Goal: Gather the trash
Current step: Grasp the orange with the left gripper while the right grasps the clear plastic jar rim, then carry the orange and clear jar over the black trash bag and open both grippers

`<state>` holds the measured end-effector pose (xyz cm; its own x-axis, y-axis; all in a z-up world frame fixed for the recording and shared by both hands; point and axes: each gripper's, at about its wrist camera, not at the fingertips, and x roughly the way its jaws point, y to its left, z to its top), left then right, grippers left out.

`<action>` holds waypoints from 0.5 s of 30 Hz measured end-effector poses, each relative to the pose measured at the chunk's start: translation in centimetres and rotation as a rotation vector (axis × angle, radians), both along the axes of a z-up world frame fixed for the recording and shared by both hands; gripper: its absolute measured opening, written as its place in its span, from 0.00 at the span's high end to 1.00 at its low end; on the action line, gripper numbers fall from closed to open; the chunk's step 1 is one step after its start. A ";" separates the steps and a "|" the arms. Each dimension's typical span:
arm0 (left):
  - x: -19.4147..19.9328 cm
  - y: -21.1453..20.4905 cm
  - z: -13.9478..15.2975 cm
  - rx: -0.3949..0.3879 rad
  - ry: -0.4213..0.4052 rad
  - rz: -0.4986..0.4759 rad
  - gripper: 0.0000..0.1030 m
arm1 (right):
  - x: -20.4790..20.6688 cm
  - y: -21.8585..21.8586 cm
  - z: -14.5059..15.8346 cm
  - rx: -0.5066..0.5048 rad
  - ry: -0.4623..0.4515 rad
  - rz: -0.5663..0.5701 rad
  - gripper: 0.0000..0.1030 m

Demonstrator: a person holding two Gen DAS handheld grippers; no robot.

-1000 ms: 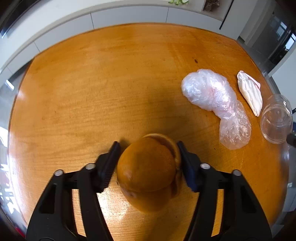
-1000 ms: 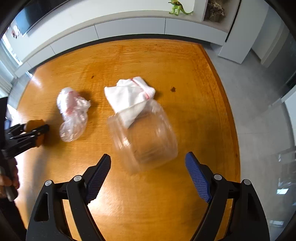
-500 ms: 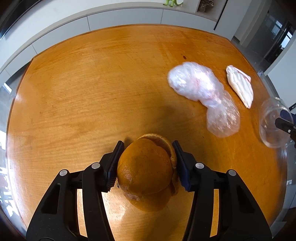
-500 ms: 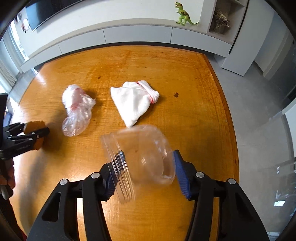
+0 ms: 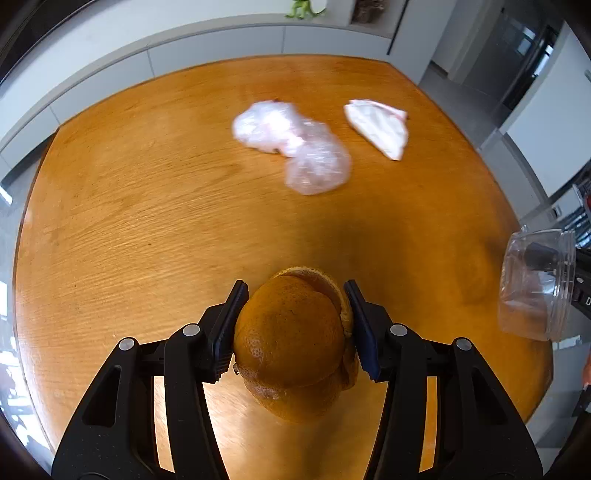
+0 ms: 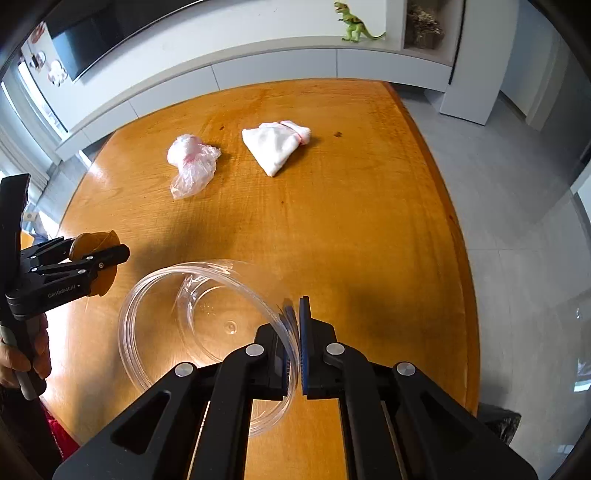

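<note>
My left gripper point(image 5: 293, 328) is shut on an orange peel point(image 5: 291, 339), held above the wooden table point(image 5: 147, 221). The same peel point(image 6: 94, 243) and left gripper point(image 6: 107, 258) show at the left of the right wrist view. My right gripper point(image 6: 293, 347) is shut on the thin rim of a clear plastic jar point(image 6: 207, 317), which hangs off to its left, mouth toward the camera. That jar point(image 5: 535, 284) appears at the right edge of the left wrist view. A crumpled clear plastic bag point(image 5: 295, 144) point(image 6: 192, 166) and a folded white cloth point(image 5: 380, 125) point(image 6: 277, 144) lie farther back on the table.
The table's right edge point(image 6: 461, 258) drops to a grey tiled floor point(image 6: 517, 221). A low white cabinet point(image 6: 258, 70) runs behind the table, with a green toy dinosaur point(image 6: 354, 24) on top. A hand point(image 6: 22, 358) holds the left gripper's handle.
The right gripper closed from wide open onto the jar's rim and lifted the jar off the table. Both grippers rose and pulled back, so bag and cloth look farther away.
</note>
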<state>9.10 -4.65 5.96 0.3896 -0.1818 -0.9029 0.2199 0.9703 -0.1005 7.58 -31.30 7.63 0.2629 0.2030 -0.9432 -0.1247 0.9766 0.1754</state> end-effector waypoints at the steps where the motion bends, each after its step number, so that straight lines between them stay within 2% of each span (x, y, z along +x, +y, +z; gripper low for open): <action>1: -0.7 -0.9 0.6 -0.005 -0.010 -0.015 0.49 | -0.9 -0.8 0.4 0.004 -0.006 -0.013 0.95; 6: -3.9 -5.4 2.6 -0.004 -0.038 -0.096 0.49 | -4.6 -4.6 1.9 0.005 -0.026 -0.071 0.95; 15: -8.6 -16.6 3.8 0.009 -0.060 -0.280 0.49 | -11.6 -13.1 3.4 0.007 -0.041 -0.214 0.95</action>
<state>0.48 -21.25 9.74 0.3778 -0.2816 -0.8820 0.4847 0.8718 -0.0707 -4.04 -44.42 11.01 0.3393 0.1445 -0.9295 0.0782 0.9804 0.1810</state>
